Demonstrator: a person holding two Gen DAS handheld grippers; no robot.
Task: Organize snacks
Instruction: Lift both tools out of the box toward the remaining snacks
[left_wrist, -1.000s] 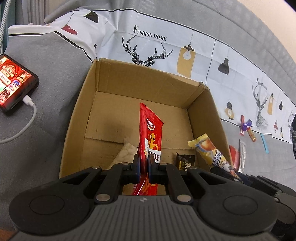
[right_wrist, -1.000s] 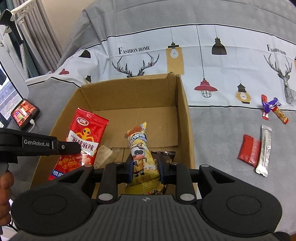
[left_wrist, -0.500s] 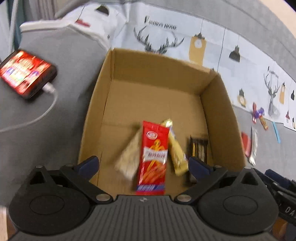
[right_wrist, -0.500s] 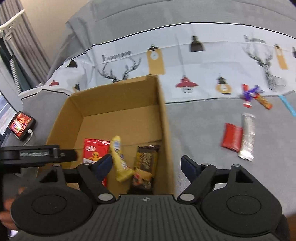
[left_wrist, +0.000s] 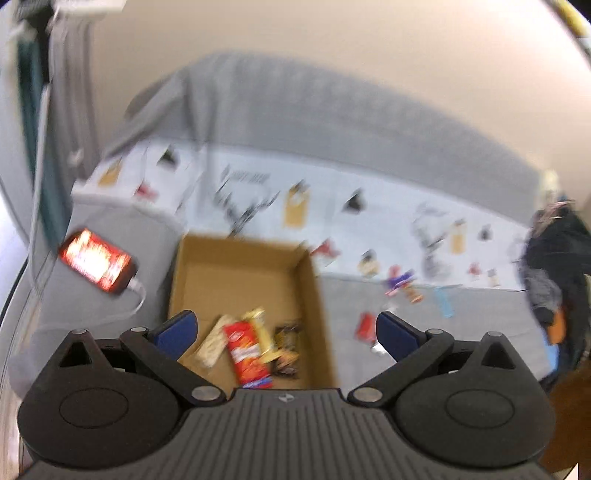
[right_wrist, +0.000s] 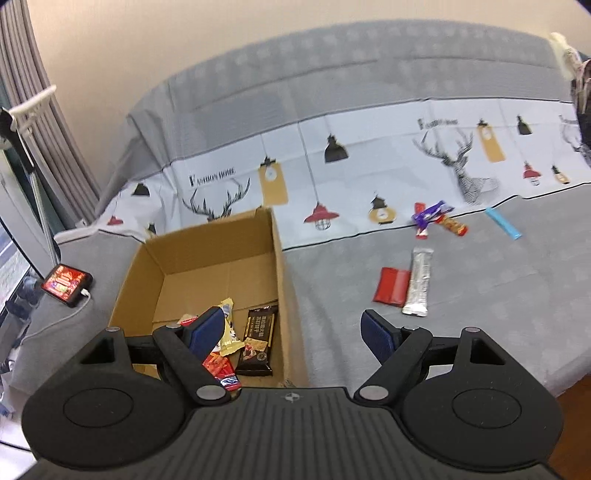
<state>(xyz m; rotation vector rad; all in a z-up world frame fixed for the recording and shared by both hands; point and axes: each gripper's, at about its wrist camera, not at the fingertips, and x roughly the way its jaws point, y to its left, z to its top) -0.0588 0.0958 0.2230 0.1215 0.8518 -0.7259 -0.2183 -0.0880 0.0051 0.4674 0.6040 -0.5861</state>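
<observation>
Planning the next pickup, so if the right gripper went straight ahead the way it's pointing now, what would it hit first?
Probably bare grey cover, just right of the cardboard box. The right gripper, jaws open and empty, aims between that box and the red packet; depth is uncertain.

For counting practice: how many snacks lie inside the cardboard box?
4, together at its near end: beige bar, red packet, yellow packet, dark bar. Others may be hidden.

A beige wall (right_wrist: 258, 33) rose at twelve o'clock behind the grey-covered sofa (right_wrist: 332, 74); grey curtains (right_wrist: 44, 110) hung at ten o'clock.
</observation>
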